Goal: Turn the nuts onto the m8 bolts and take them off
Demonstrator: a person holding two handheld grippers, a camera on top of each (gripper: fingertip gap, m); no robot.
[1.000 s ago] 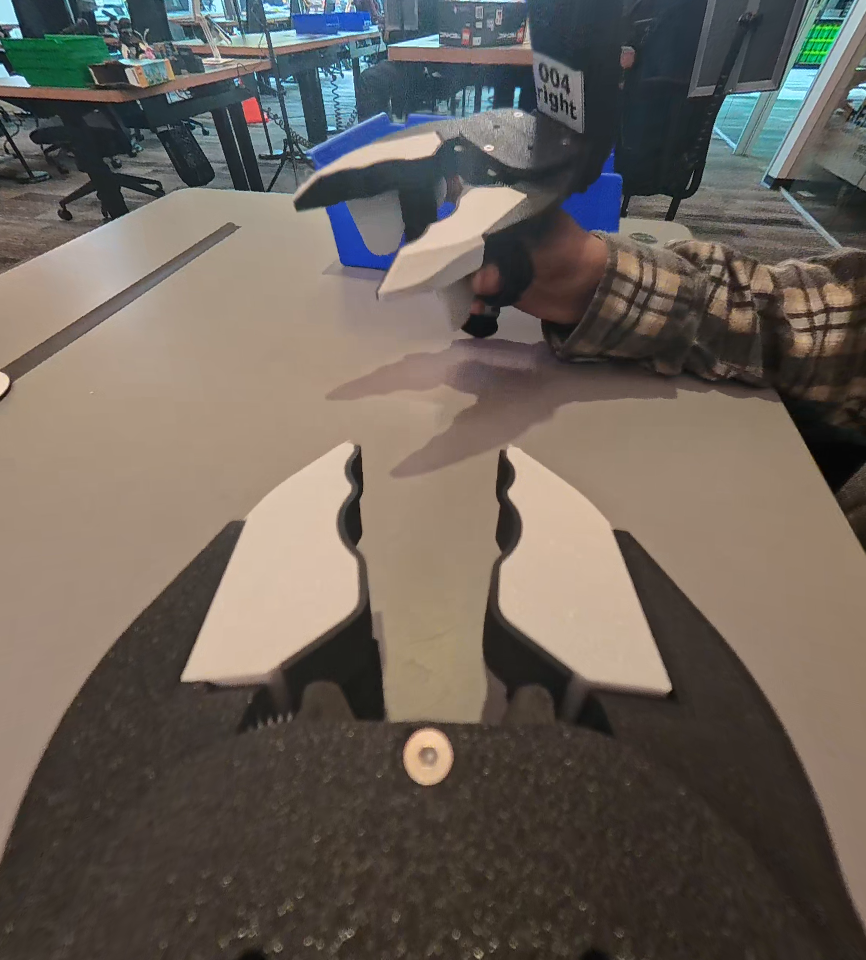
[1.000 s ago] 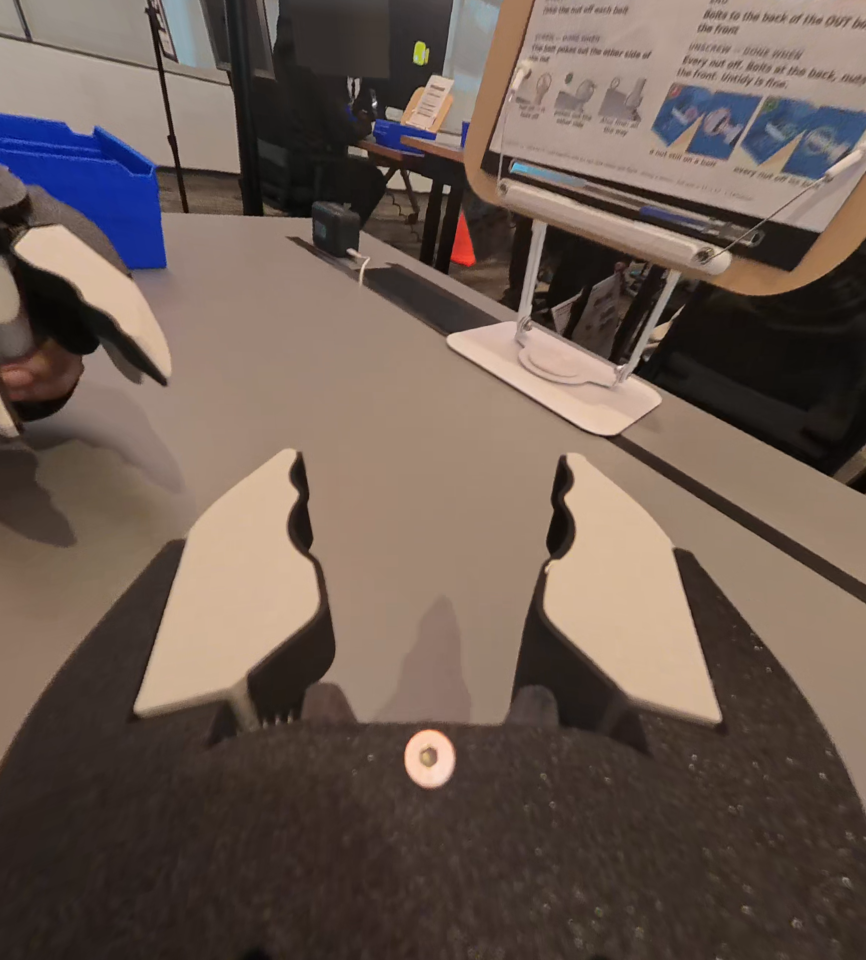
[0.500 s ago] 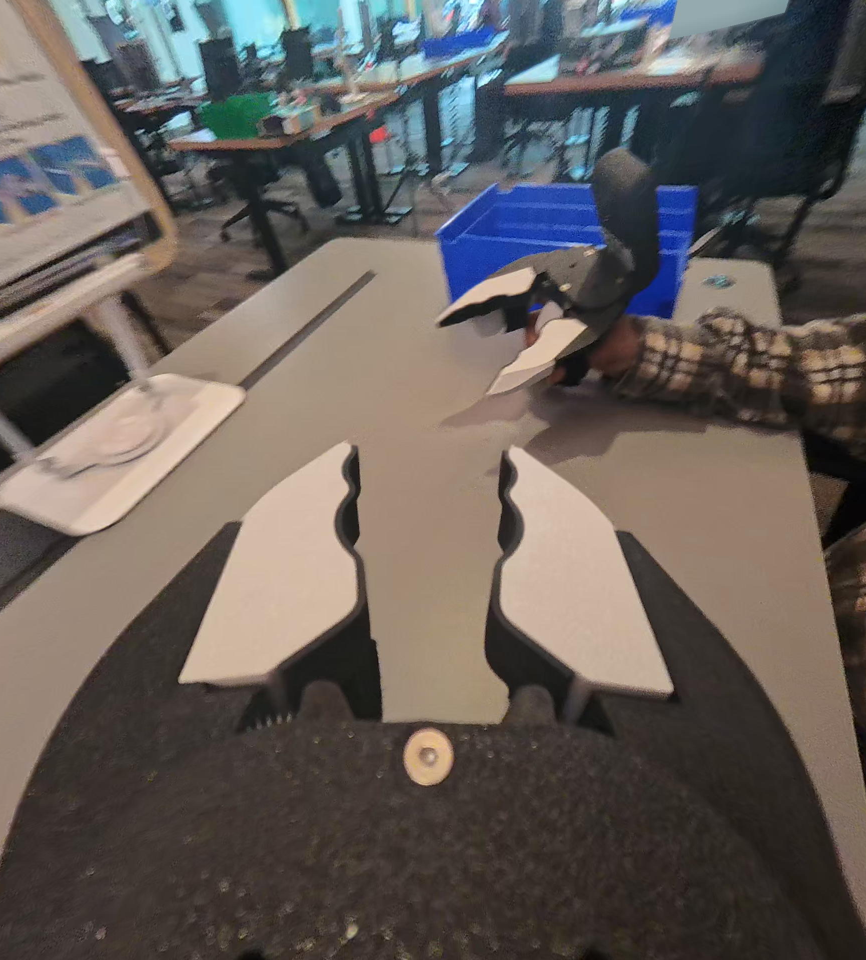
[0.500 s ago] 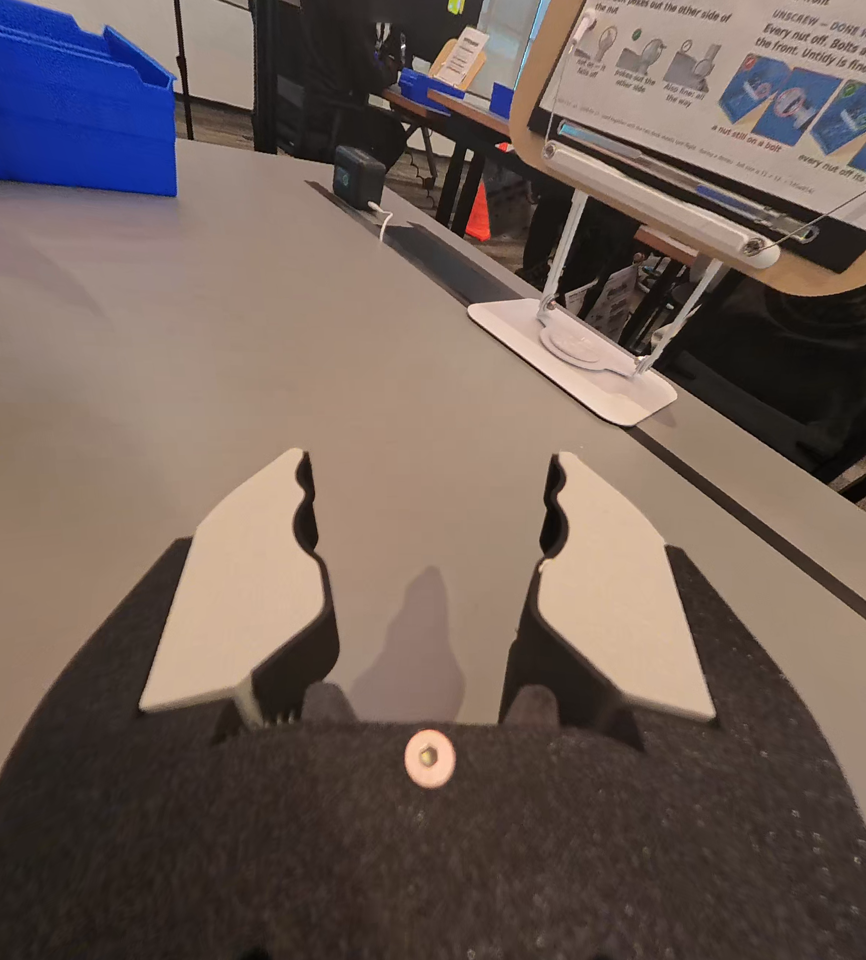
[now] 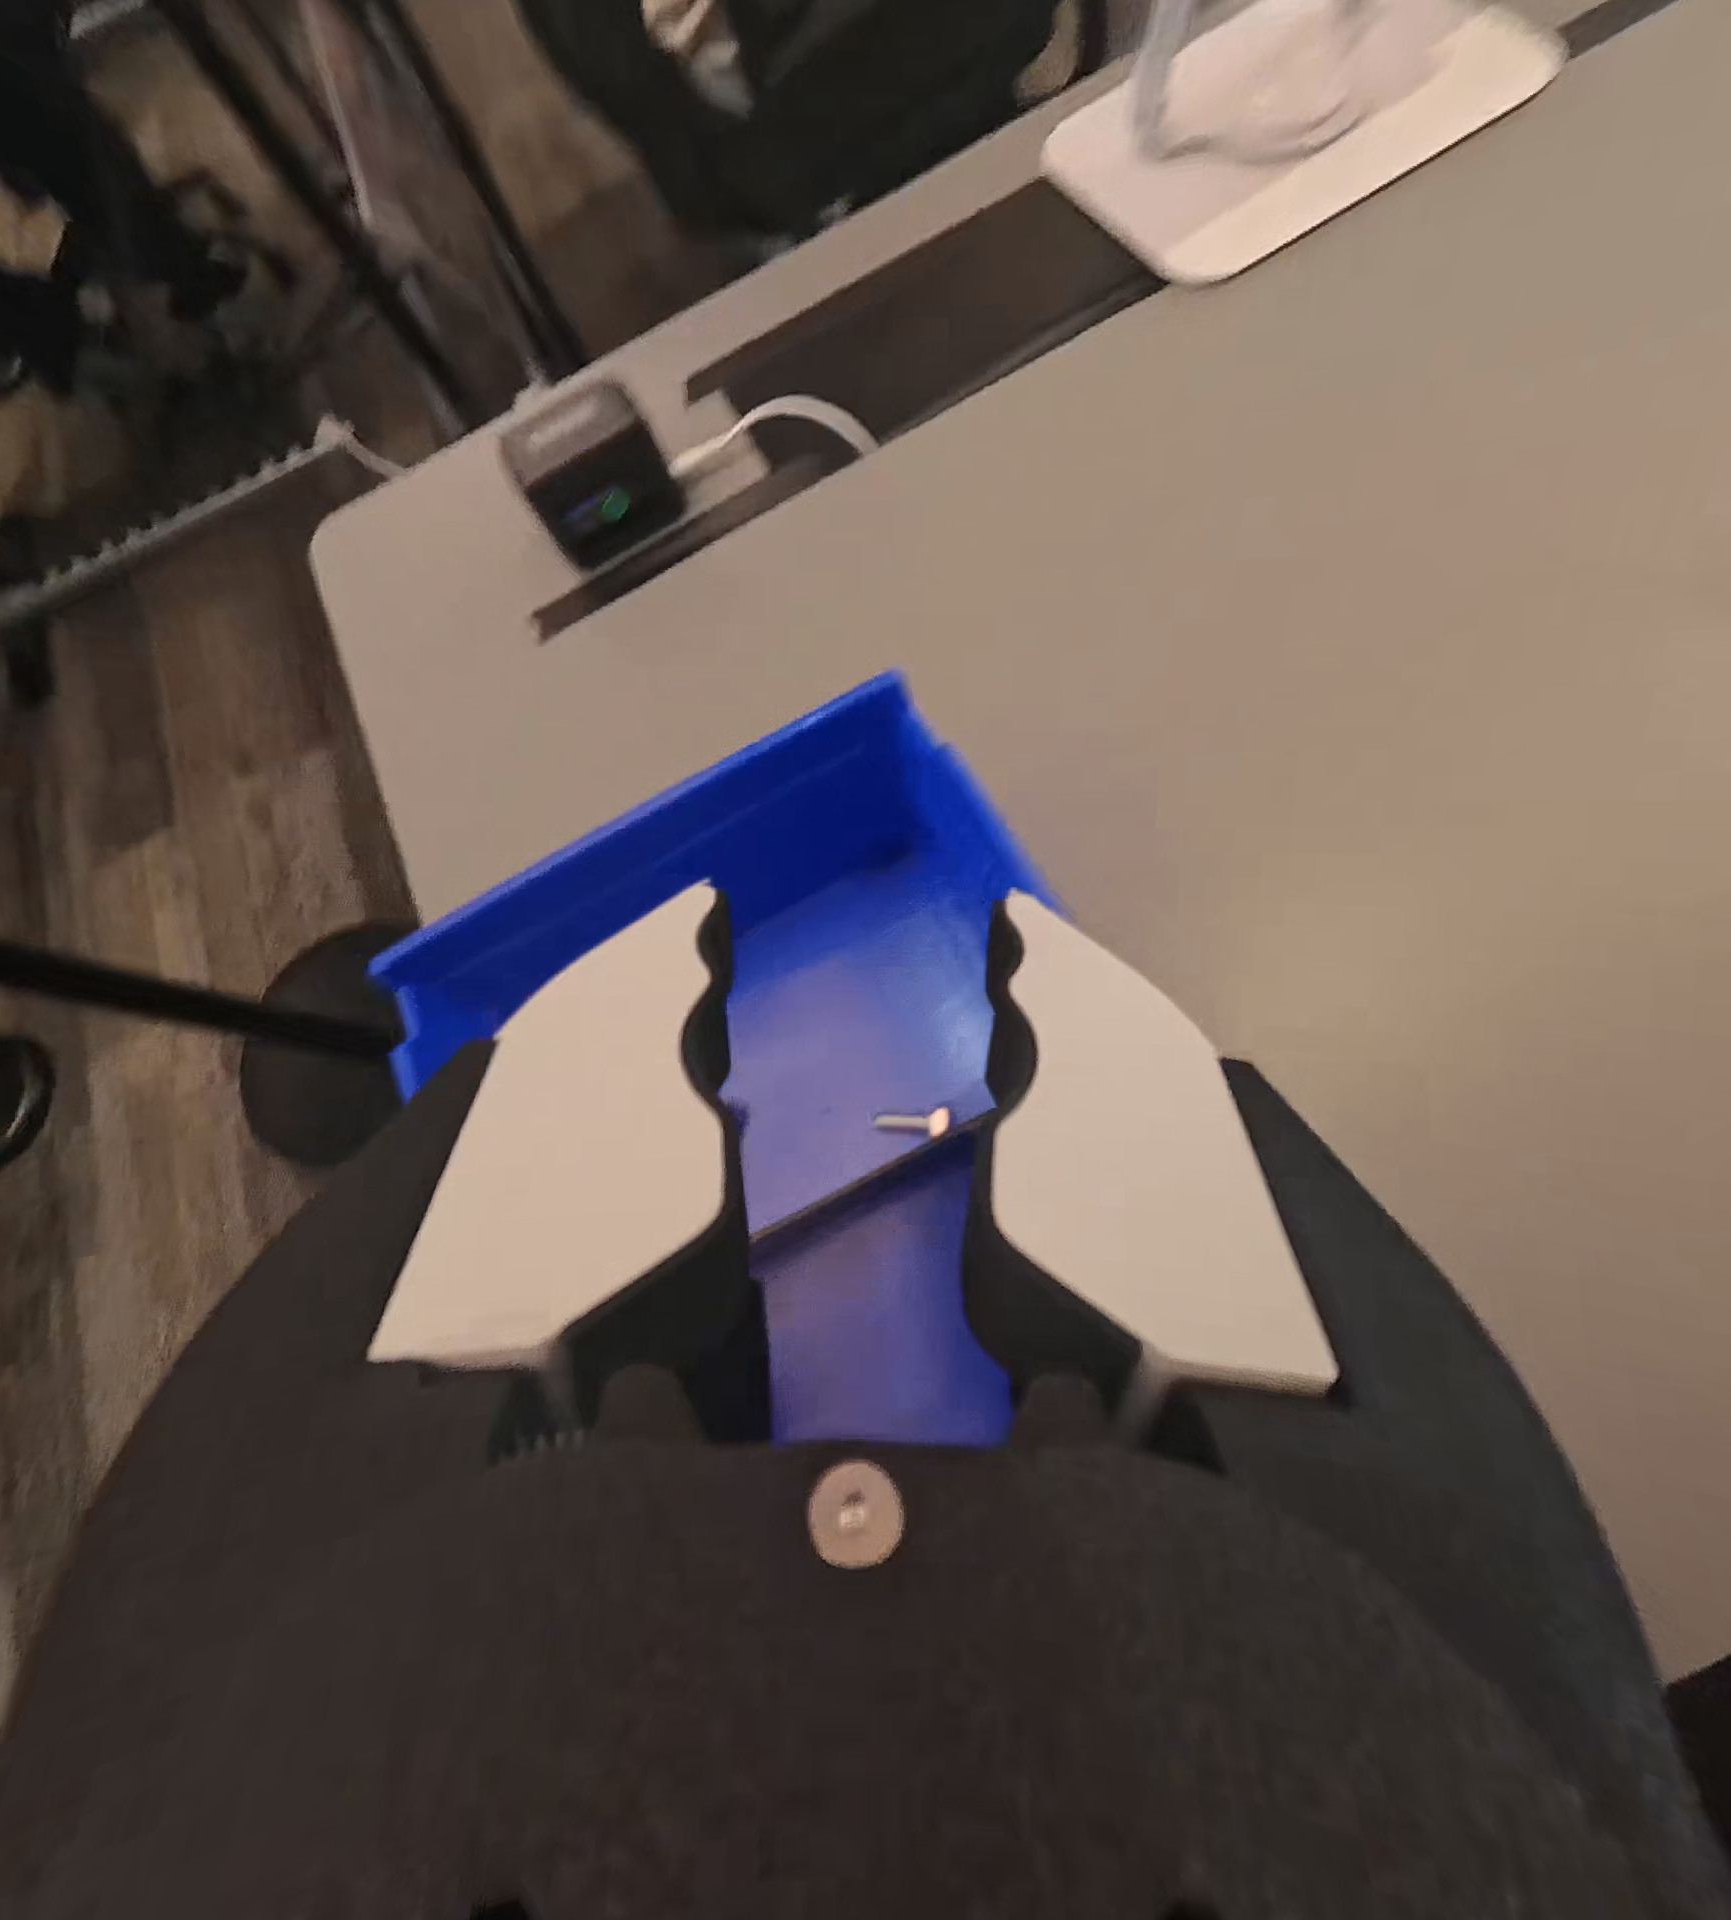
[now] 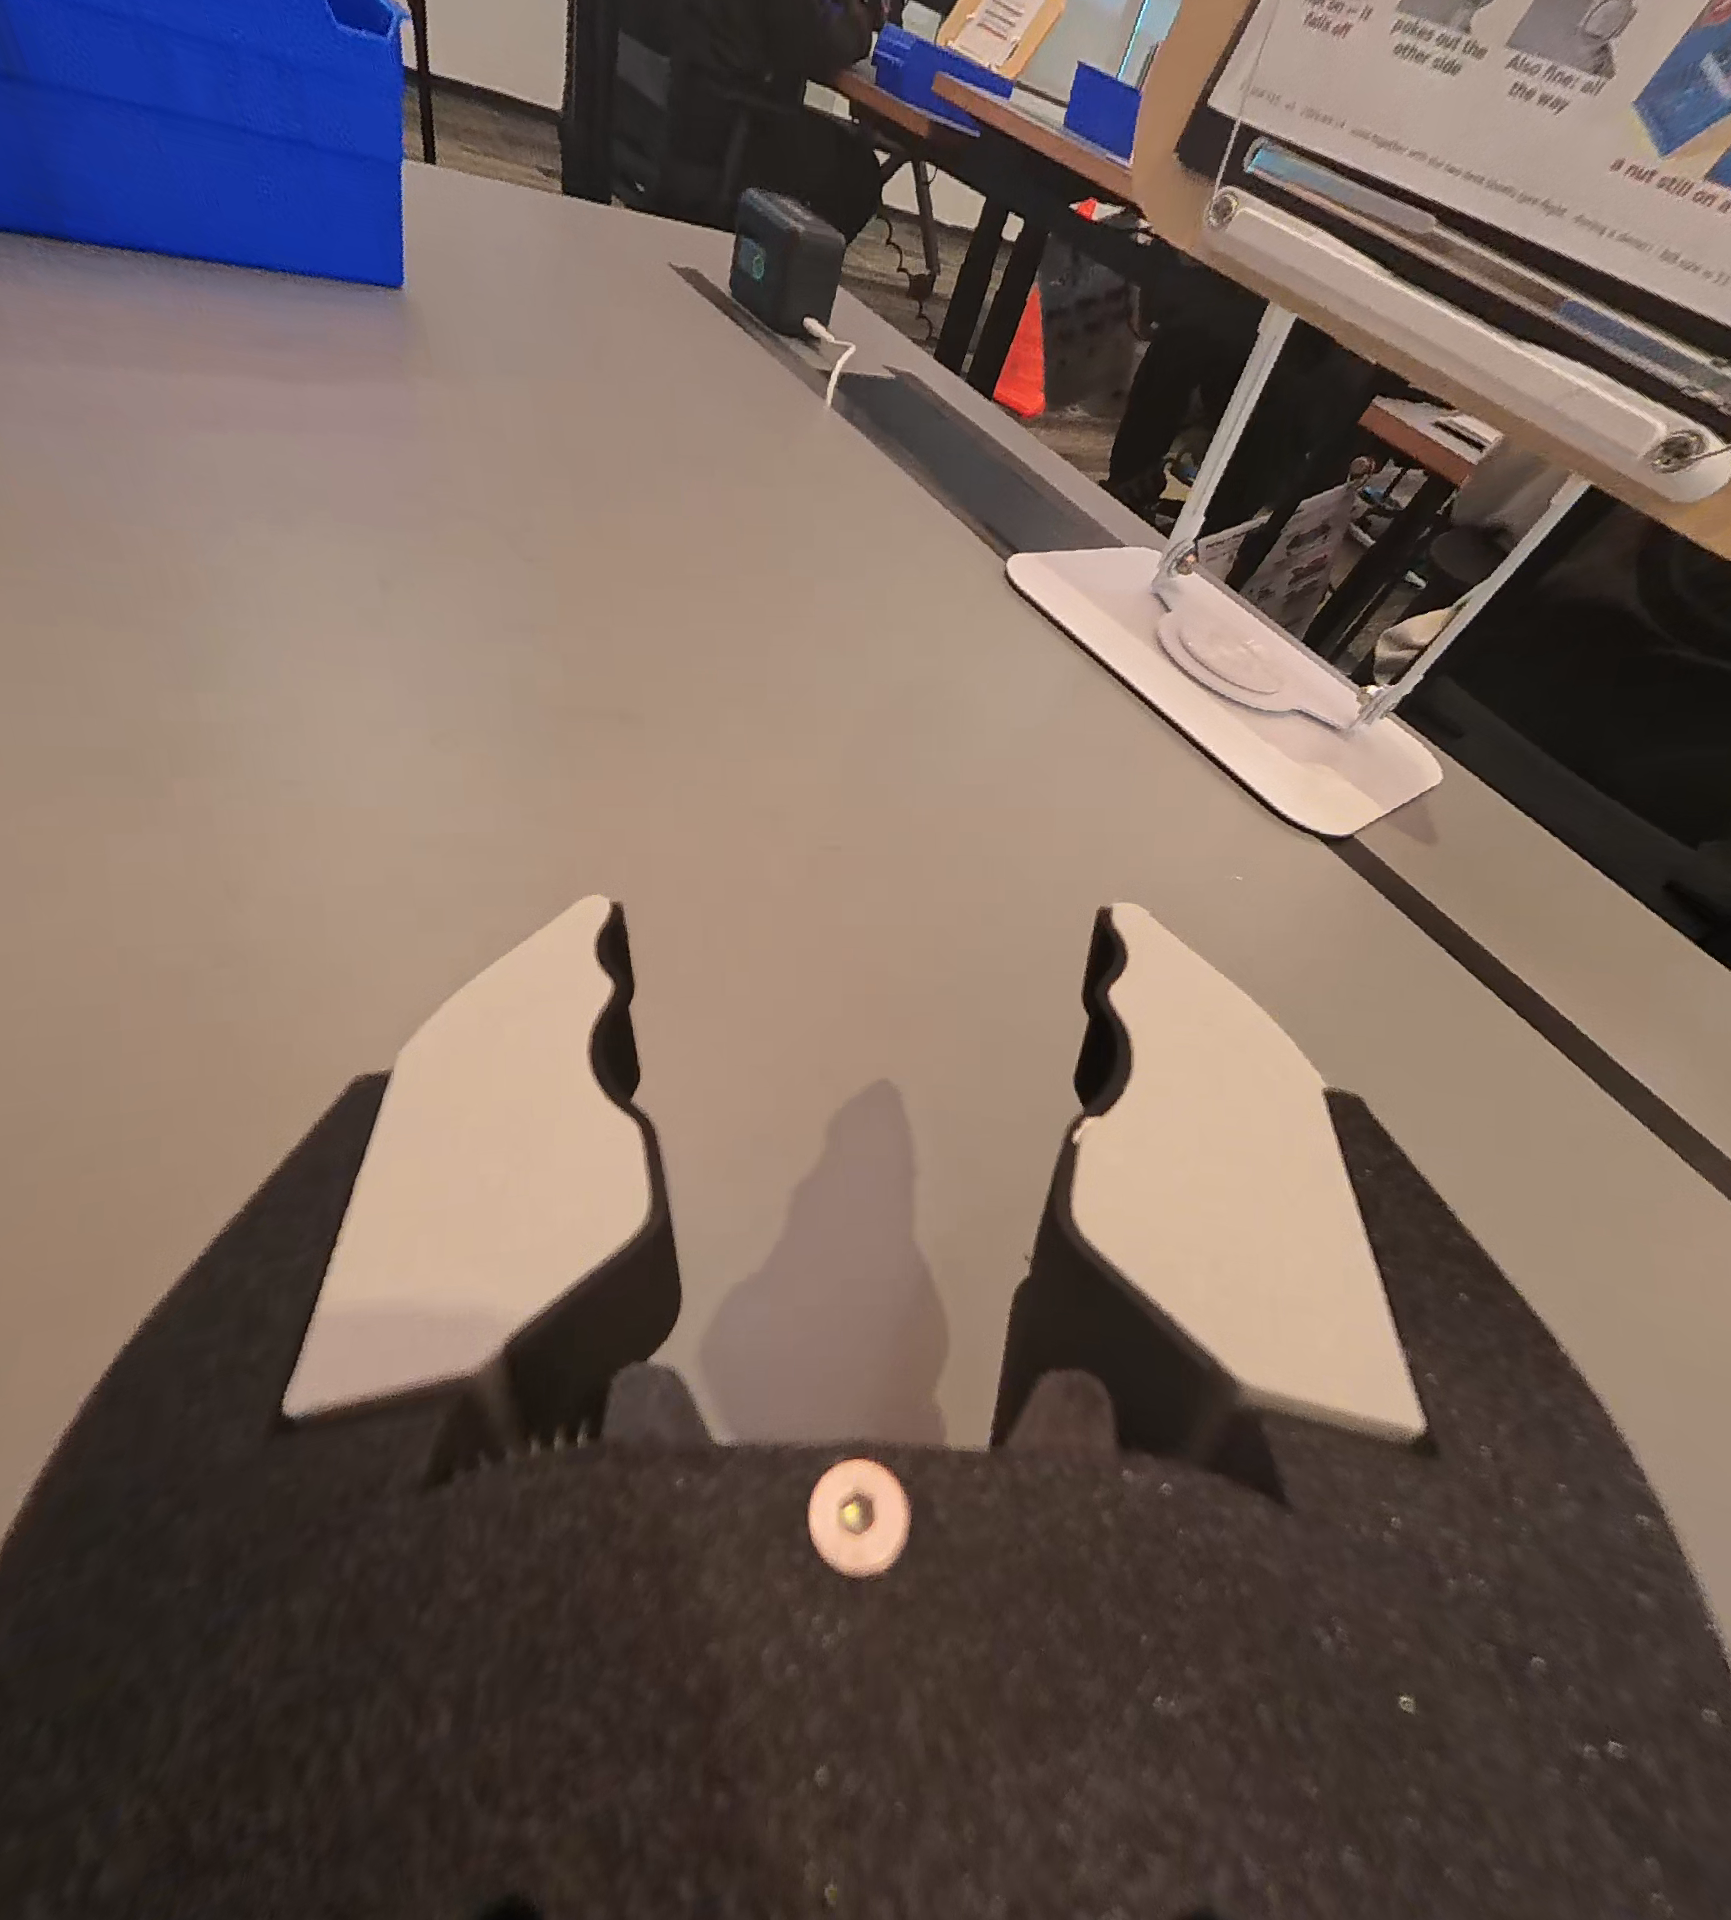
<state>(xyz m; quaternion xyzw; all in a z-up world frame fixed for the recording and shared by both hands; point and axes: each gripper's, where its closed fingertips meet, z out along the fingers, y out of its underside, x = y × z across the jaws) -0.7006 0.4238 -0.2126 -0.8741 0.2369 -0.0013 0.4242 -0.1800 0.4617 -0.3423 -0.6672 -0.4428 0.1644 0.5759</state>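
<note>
Left gripper (image 5: 856,997) hanging above the blue bin (image 5: 736,831), jaws parted moderately and gripping nothing, looking almost straight down into it. Lying on the bin floor, a single small bolt (image 5: 911,1121), toward 4 o'clock of the gap between the fingers, just beyond a dark divider (image 5: 861,1184) crossing the bin; no nut showing on it or near it, though blur is making fine detail hard to read. Right gripper (image 6: 856,997) hovering low over the bare grey table (image 6: 425,623), jaws parted wide, likewise carrying nothing, with the blue bin at 10 o'clock and a white stand (image 6: 1245,707) bearing an instruction board at 2 o'clock. Judging progress: nothing being threaded yet, no bolt or nut in either grip, so seemingly sitting at the fetching stage, with picking up, turning on and taking off all remaining.
</note>
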